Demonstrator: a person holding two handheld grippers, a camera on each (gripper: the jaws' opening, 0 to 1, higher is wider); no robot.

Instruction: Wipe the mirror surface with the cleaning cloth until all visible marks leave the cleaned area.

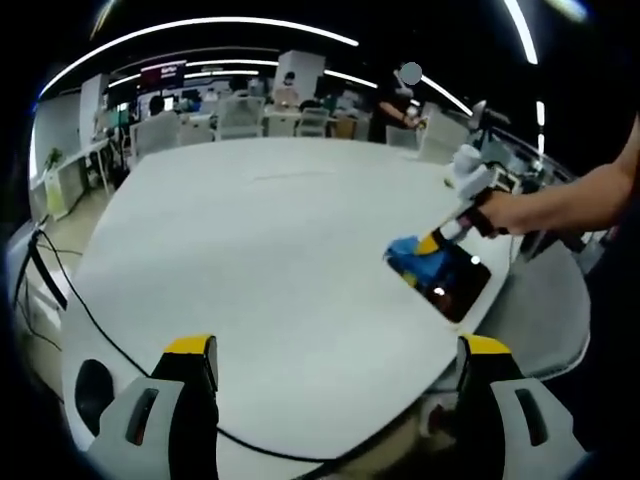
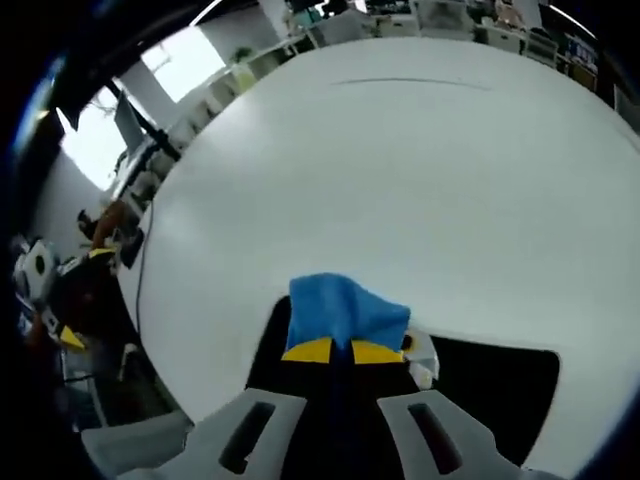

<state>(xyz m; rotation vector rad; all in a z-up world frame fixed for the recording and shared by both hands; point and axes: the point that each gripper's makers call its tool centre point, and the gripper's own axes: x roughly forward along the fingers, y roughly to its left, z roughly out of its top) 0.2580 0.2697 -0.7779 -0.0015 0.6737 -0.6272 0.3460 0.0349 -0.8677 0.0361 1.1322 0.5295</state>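
A dark rectangular mirror [image 1: 458,288] lies flat near the right edge of the white table [image 1: 270,230]. My right gripper [image 1: 440,240] reaches in from the right, held by a bare arm, and presses a blue cleaning cloth [image 1: 412,258] onto the mirror's far corner. In the right gripper view the yellow-tipped jaws of the right gripper [image 2: 345,351] are shut on the blue cloth [image 2: 345,308], which sits over the mirror's [image 2: 490,390] edge. My left gripper [image 1: 338,348] hangs open above the table's near edge, holding nothing. It also appears as the left gripper [image 2: 85,296] at the far left of that view.
A black cable [image 1: 95,325] runs along the table's left side and front edge. Office chairs [image 1: 240,115], desks and seated people stand beyond the table's far edge. A bright window [image 2: 185,60] lies off to the side.
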